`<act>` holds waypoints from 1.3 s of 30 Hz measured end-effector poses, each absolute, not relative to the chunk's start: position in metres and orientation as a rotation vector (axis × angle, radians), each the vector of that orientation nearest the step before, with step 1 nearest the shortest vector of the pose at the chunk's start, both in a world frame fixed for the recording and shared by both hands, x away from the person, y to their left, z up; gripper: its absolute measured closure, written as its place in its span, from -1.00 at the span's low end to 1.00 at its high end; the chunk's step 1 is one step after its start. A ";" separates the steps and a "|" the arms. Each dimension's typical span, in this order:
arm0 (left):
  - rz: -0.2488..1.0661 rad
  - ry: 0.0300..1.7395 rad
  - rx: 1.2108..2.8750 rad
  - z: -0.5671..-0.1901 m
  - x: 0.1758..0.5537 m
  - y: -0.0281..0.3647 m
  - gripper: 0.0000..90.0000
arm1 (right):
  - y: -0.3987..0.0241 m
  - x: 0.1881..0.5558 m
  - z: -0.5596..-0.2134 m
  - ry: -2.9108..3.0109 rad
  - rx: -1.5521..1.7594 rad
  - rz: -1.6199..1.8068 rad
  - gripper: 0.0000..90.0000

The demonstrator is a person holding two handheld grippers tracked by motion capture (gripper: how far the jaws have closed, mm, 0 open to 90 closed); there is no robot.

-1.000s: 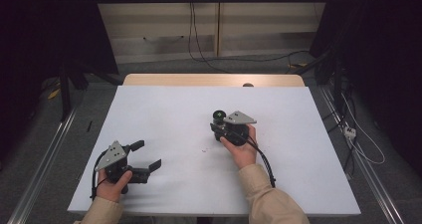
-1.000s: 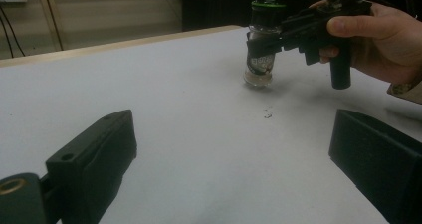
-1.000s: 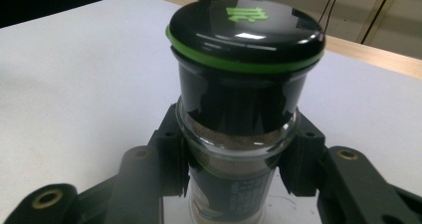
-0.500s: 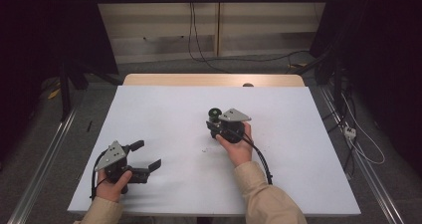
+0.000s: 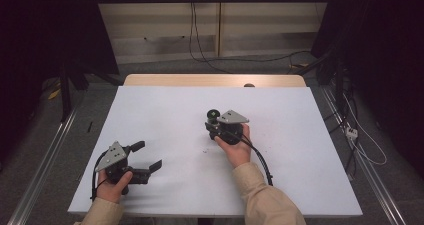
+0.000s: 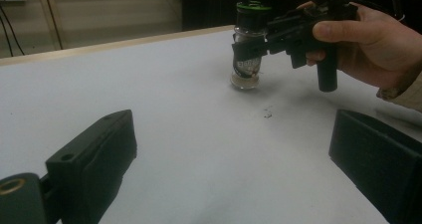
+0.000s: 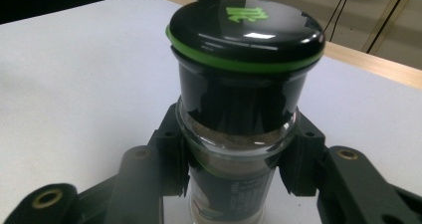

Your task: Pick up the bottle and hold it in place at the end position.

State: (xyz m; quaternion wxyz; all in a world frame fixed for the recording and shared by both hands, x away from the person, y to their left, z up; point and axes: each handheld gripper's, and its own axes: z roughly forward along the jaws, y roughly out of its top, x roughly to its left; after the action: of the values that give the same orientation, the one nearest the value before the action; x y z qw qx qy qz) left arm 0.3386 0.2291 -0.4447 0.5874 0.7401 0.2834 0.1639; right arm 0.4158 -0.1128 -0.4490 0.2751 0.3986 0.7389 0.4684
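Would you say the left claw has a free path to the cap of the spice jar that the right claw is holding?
Probably yes: bare table lies between the open left claw and the spice jar, and the right claw grips only the glass body, leaving the cap exposed.

lab-style recording setup: white table (image 5: 165, 110) centre frame, black curtains (image 5: 45, 30) both sides, cables (image 5: 200, 40) on the back wall, metal rails (image 5: 42, 160).
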 end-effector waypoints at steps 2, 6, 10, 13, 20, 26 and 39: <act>0.378 0.657 1.727 -0.445 0.339 0.229 -0.90 | -0.113 0.416 -0.450 1.989 1.076 1.257 0.19; 0.372 0.657 1.731 -0.446 0.340 0.229 -0.90 | -0.113 0.416 -0.453 2.006 1.060 1.246 0.19; 0.375 0.655 1.727 -0.445 0.340 0.228 -0.90 | -0.114 0.416 -0.454 2.008 1.060 1.252 0.19; 0.378 0.652 1.731 -0.446 0.339 0.227 -0.90 | -0.114 0.415 -0.455 2.012 1.046 1.248 0.19; 0.378 0.647 1.717 -0.445 0.339 0.225 -0.92 | -0.117 0.415 -0.455 2.018 1.063 1.260 0.19; 0.370 0.643 1.729 -0.443 0.341 0.218 -0.92 | -0.119 0.414 -0.456 2.018 1.068 1.268 0.19; 0.337 0.668 1.725 -0.433 0.349 0.203 -0.78 | -0.119 0.415 -0.455 2.025 1.074 1.261 0.19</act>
State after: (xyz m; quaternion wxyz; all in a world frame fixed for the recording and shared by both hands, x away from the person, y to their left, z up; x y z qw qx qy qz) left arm 0.3487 0.2032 -0.4329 0.5898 0.7408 0.2870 0.1449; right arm 0.4146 -0.1186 -0.4548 0.2597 0.3962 0.7475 0.4656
